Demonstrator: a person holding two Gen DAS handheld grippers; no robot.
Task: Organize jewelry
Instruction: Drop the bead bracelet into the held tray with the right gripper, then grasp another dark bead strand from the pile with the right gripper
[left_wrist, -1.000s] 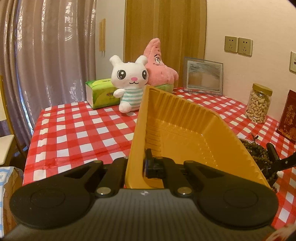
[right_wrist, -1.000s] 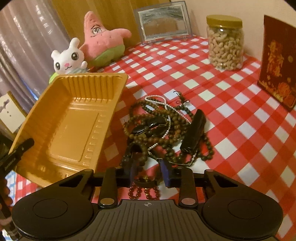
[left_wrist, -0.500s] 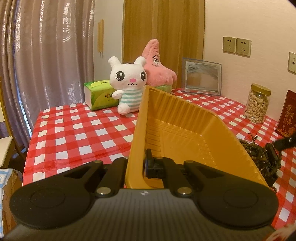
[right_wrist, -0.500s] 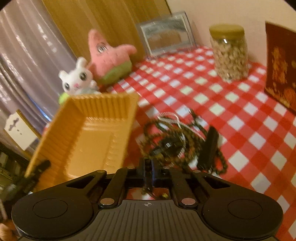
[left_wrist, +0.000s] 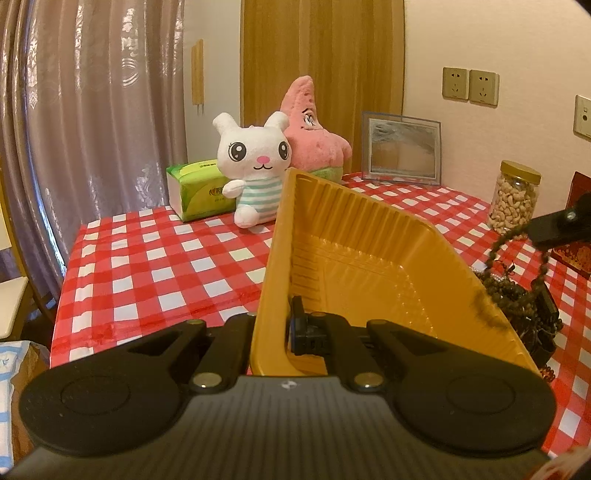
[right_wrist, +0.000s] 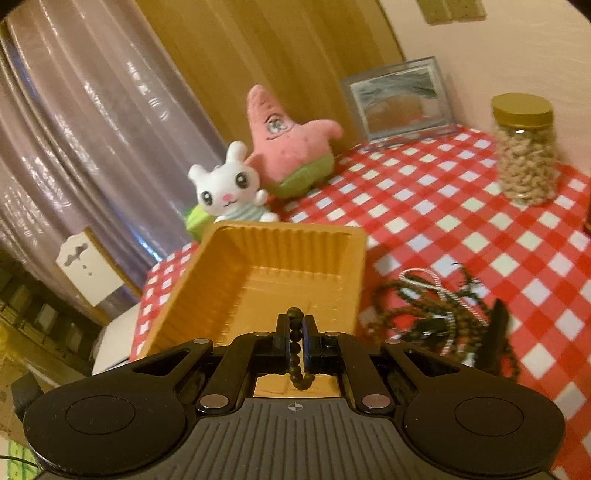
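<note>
Now bead bracelet (right_wrist: 295, 350) inside right gripper (right_wrist: 294, 325)

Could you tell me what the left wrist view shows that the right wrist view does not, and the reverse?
Only the left wrist view shows the left gripper clamped on the yellow tray's rim, the green tissue pack's front and a dark red box.

Only the right wrist view shows the bead string pinched by the right gripper, plus a white chair back.

Both show the tray, the jewelry pile, white bunny, pink starfish toy, mirror and nut jar.
</note>
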